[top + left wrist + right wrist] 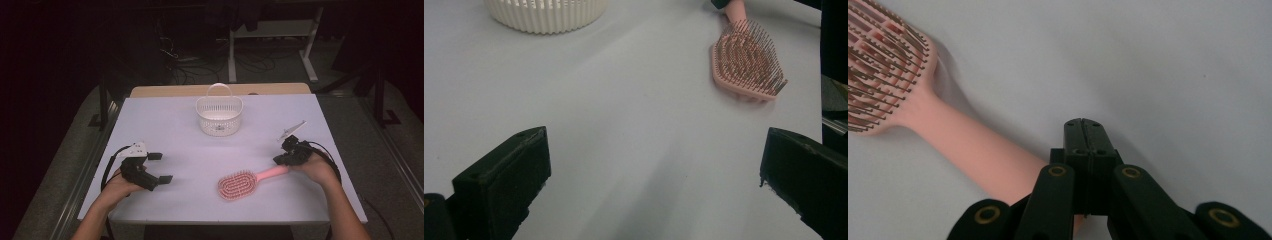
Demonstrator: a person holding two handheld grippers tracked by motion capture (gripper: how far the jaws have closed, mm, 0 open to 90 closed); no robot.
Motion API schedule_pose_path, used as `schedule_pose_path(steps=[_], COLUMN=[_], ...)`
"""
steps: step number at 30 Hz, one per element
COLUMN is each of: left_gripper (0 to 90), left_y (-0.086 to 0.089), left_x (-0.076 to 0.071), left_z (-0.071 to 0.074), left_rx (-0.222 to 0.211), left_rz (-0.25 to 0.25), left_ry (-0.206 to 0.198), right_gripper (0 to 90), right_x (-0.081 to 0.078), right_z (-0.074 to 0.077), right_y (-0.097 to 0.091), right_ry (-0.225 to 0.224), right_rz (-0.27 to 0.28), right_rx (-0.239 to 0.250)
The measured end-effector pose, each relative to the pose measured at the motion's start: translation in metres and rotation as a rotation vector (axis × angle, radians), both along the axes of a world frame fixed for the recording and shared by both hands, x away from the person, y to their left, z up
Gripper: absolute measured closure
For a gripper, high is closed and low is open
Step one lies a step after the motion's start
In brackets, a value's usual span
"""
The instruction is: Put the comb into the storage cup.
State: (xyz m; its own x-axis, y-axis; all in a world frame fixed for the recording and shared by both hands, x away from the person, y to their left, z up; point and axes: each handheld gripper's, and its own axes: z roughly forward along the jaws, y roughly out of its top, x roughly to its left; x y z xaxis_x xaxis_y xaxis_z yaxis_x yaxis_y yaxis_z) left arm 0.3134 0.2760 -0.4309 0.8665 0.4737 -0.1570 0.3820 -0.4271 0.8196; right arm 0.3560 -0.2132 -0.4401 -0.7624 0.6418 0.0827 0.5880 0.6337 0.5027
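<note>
One pink hairbrush (240,184) lies bristles-up on the white table (170,125), toward my near edge, its handle pointing to my right gripper (280,160). In the right gripper view the jaws are pressed flat together, nothing between them; the handle (978,155) passes beside and under them, touching or nearly so. I can't tell which. So no grip yet. The white slatted basket (219,116) stands beyond the brush, toward the far edge, well apart from it. My left gripper (161,168) rests left of the brush, jaws spread wide and empty, aimed across the bare table at the brush head (746,62).

My read: the brush is bound for the basket. To do the pick well I'd open the right jaws, straddle the handle near mid-length, square the pads to its sides, and close firmly before lifting, since the head will pull it nose-down.
</note>
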Motion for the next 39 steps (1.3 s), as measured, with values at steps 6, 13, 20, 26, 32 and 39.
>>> schedule_pose_path(steps=[6,13,20,26,32,39], left_gripper=[0.1,0.1,0.1,0.1,0.1,0.1], left_y=[0.000,0.001,0.002,0.002,0.002,0.002], left_x=[0.000,0.000,0.000,-0.001,-0.003,-0.003], left_z=[0.000,0.000,0.001,0.000,0.001,0.000], left_rx=[-0.001,-0.002,-0.009,-0.007,-0.008,-0.005], left_rz=[0.000,0.000,0.004,0.001,0.001,-0.001], left_ry=[0.001,-0.001,0.000,0.000,0.000,0.001], right_gripper=[89.0,89.0,89.0,89.0,89.0,89.0], right_x=[-0.002,-0.007,-0.012,-0.016,-0.021,-0.029], right_z=[-0.001,-0.001,-0.001,-0.001,-0.002,-0.003], right_y=[-0.001,-0.002,-0.001,0.000,-0.004,-0.008], right_ry=[0.006,0.011,0.016,0.021,0.030,0.031], right_rz=[0.002,0.003,0.015,0.021,0.019,0.020], right_rx=[-0.003,-0.007,-0.015,-0.022,-0.019,-0.017])
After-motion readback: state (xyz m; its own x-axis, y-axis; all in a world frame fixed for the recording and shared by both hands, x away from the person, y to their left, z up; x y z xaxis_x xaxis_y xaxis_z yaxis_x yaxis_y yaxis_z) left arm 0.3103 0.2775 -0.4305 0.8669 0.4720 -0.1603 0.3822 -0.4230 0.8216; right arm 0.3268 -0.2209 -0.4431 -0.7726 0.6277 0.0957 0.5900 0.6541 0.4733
